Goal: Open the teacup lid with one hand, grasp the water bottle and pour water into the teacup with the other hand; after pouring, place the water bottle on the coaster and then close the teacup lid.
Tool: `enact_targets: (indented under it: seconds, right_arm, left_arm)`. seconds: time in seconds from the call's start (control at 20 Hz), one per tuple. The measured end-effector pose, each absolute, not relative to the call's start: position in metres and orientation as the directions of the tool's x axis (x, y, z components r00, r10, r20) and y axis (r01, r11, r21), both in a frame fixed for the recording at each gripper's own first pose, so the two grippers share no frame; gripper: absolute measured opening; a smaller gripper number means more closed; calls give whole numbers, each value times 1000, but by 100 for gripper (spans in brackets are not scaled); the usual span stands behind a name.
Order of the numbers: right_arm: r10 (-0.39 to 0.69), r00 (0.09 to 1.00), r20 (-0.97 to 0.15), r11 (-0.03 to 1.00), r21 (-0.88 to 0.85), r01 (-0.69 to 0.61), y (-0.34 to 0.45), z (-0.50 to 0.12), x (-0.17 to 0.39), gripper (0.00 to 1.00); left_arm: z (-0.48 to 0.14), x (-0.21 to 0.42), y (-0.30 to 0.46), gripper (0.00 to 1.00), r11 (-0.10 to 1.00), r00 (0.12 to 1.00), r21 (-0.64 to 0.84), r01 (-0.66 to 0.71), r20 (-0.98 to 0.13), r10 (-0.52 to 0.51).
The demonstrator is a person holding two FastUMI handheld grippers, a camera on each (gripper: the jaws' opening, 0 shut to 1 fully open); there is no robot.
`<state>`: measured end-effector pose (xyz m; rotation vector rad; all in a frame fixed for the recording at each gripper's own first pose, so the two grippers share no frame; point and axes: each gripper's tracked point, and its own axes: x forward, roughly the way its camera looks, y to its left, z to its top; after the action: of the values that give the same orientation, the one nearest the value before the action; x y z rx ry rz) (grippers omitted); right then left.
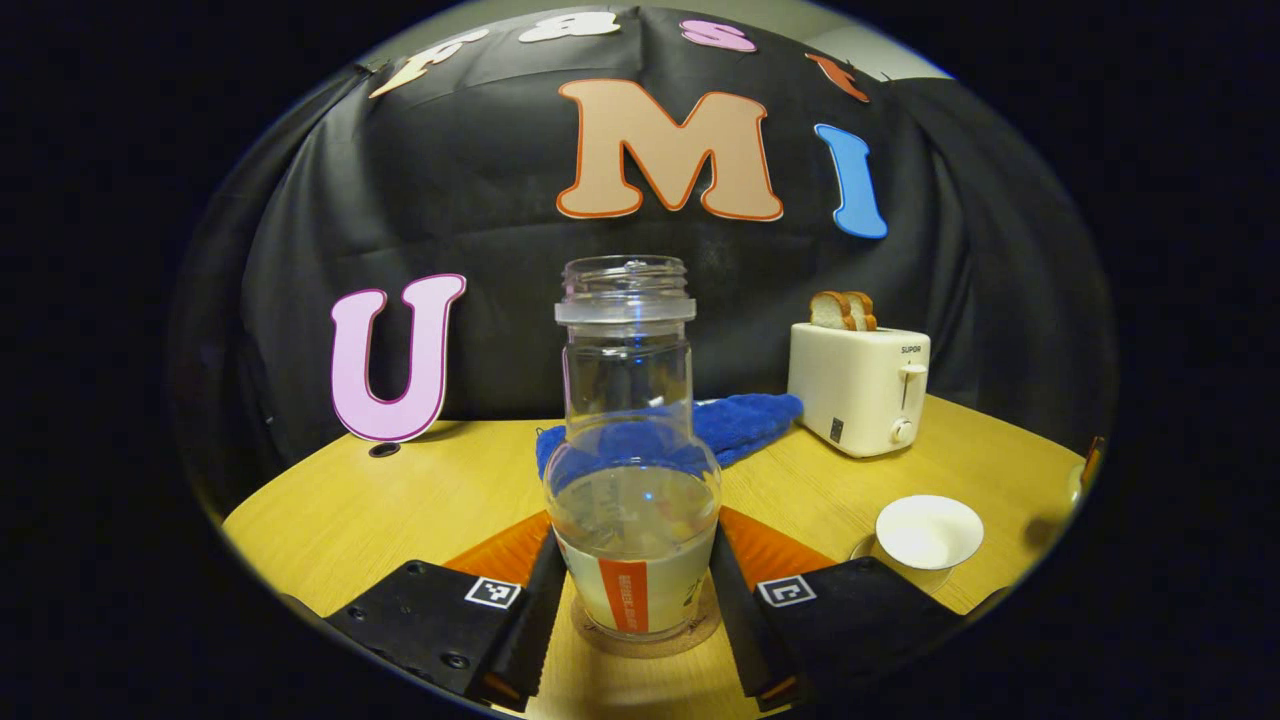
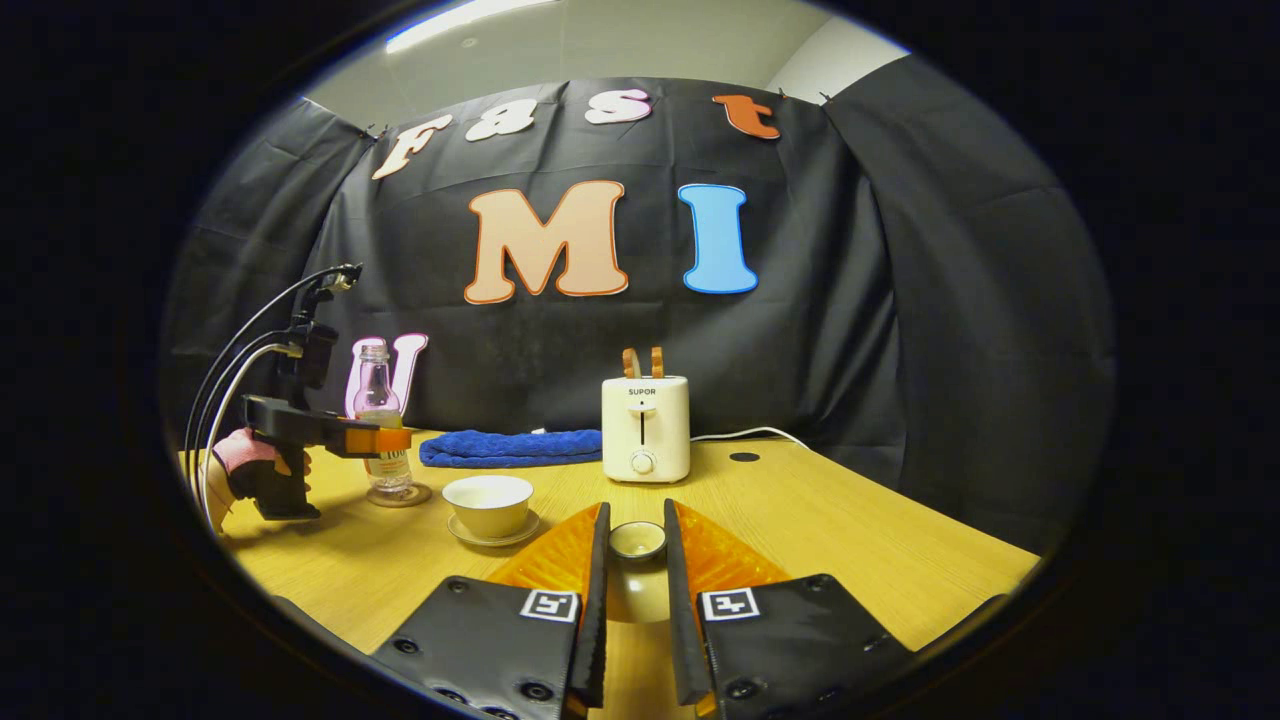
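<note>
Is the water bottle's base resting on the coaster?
Touching. In the left gripper view the water bottle stands upright with its base on the round coaster, whose rim shows around the bottom, no gap.

A black cloth wall (image 2: 880, 330) hangs in loose folds behind a light wooden desk (image 2: 880, 560) with a yellowish grain. Above the cloth, a pale grey ceiling (image 2: 620, 40) carries a long bright strip light (image 2: 465, 20). Far on the desk stands a cream two-slot toaster (image 2: 646, 428) holding bread slices, with a folded blue towel (image 2: 510, 447) to its left.
</note>
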<state>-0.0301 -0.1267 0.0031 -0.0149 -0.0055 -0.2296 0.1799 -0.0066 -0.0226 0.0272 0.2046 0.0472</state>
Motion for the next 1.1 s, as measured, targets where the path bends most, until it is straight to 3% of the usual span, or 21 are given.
enact_targets:
  seconds: [0.85, 1.1]
  right_arm:
    - [-227, 974, 9, 974, -14, 227, -126, 3, -30, 31]
    - [-227, 974, 9, 974, -15, 228, -126, 3, -30, 30]
  left_arm:
    - [-33, 178, -6, 75, 999, 974, -16, -28, -224, 24]
    - [-30, 176, -4, 90, 999, 976, -27, -42, -214, 35]
